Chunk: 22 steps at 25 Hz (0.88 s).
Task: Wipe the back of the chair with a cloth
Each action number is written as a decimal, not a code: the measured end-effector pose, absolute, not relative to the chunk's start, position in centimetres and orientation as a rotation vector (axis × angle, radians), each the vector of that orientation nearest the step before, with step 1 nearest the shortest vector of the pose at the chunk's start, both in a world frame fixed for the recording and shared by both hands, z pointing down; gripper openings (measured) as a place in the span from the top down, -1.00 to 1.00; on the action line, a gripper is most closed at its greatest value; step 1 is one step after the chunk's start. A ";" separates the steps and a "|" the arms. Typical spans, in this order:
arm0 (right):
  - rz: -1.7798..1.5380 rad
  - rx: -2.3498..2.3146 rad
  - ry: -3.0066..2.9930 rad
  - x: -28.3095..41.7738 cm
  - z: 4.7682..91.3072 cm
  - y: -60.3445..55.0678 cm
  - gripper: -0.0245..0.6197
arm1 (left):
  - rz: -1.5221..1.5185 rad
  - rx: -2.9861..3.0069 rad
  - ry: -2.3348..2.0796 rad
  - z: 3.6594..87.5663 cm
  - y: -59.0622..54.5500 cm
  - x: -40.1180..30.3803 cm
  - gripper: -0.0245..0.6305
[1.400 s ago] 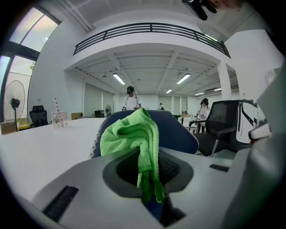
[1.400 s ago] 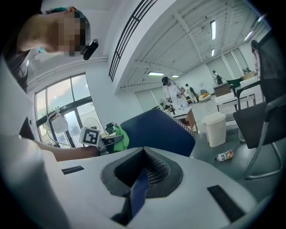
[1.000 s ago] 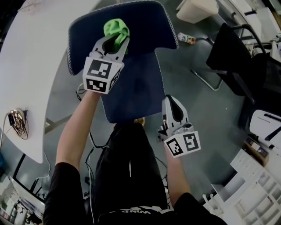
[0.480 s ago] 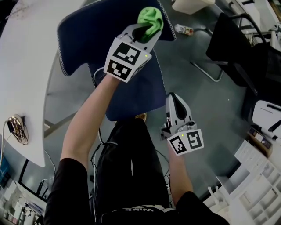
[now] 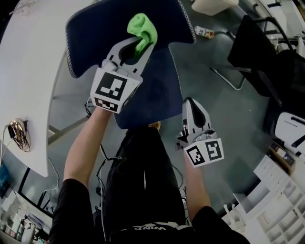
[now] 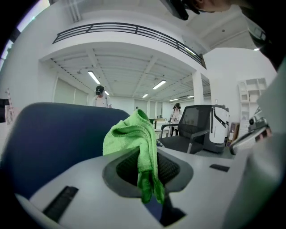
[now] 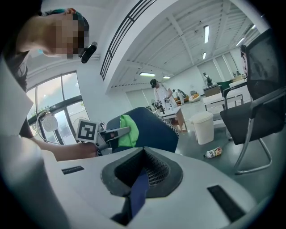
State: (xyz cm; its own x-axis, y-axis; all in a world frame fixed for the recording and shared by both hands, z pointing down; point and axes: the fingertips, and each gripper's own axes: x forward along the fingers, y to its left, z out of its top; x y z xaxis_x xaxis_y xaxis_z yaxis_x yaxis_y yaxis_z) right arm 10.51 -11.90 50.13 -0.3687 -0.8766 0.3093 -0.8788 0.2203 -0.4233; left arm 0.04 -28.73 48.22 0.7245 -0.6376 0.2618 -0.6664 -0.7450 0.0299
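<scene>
A blue padded chair (image 5: 95,33) fills the top of the head view, its wide part farthest from me. My left gripper (image 5: 140,43) is shut on a green cloth (image 5: 143,27), and the bunched cloth rests against the blue padding near the top middle. In the left gripper view the cloth (image 6: 134,134) hangs between the jaws in front of the chair (image 6: 53,134). My right gripper (image 5: 189,102) sits at the right edge of the chair's narrower part, shut, with a blue strip of the chair between its jaws (image 7: 140,179). The right gripper view also shows the cloth (image 7: 127,129) and the left gripper (image 7: 118,132).
A white table (image 5: 33,71) curves along the left, with a coil of cable (image 5: 19,133) on it. A black chair (image 5: 252,62) stands at the right, with a white bin (image 5: 212,7) and a bottle (image 5: 204,32) on the floor behind. White shelving (image 5: 281,205) is at lower right.
The left gripper carried the cloth right across the chair, then back left and slightly down. The right gripper has stayed at the chair's right edge.
</scene>
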 end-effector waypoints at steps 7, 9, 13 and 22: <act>0.852 1.680 -2.504 8.7 50.2 -12.9 0.93 | 0.362 2.670 -1.290 47.9 -25.8 -8.4 0.73; 0.848 1.658 -2.514 8.4 50.2 -13.0 0.93 | 0.355 2.630 -1.354 47.5 -24.8 -10.8 0.73; 0.842 1.623 -2.530 8.0 50.1 -13.2 0.93 | 0.378 2.567 -1.453 47.1 -22.8 -14.5 0.73; 0.837 1.585 -2.544 7.2 49.8 -13.3 0.93 | 0.507 2.495 -1.552 49.8 -20.9 -19.3 0.73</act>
